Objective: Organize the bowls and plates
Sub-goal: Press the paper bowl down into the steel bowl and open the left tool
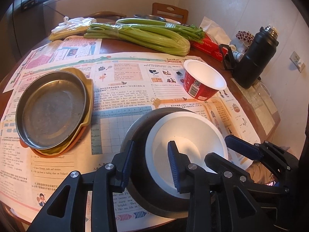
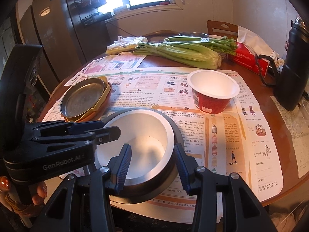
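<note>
A white bowl (image 1: 193,135) (image 2: 146,131) sits nested in a dark metal bowl (image 1: 139,131) (image 2: 154,189) at the table's near edge. My left gripper (image 1: 150,166) (image 2: 108,128) straddles the bowls' left rims, one finger outside the metal wall and one inside the white bowl; the inner pad stands slightly off the wall, so it is open. My right gripper (image 2: 152,166) (image 1: 226,150) is shut on the near-right rims of both bowls. To the left, a metal plate (image 1: 52,108) (image 2: 83,96) lies on yellow and orange plates. A red paper bowl (image 1: 200,85) (image 2: 212,96) stands behind.
Newspaper sheets (image 1: 123,96) cover the round wooden table. At the back lie celery bunches (image 1: 144,36), a plastic bag (image 1: 71,25), a metal basin (image 1: 148,17) and a red tissue box (image 1: 208,46). A black flask (image 1: 255,58) stands at the right, near the wall.
</note>
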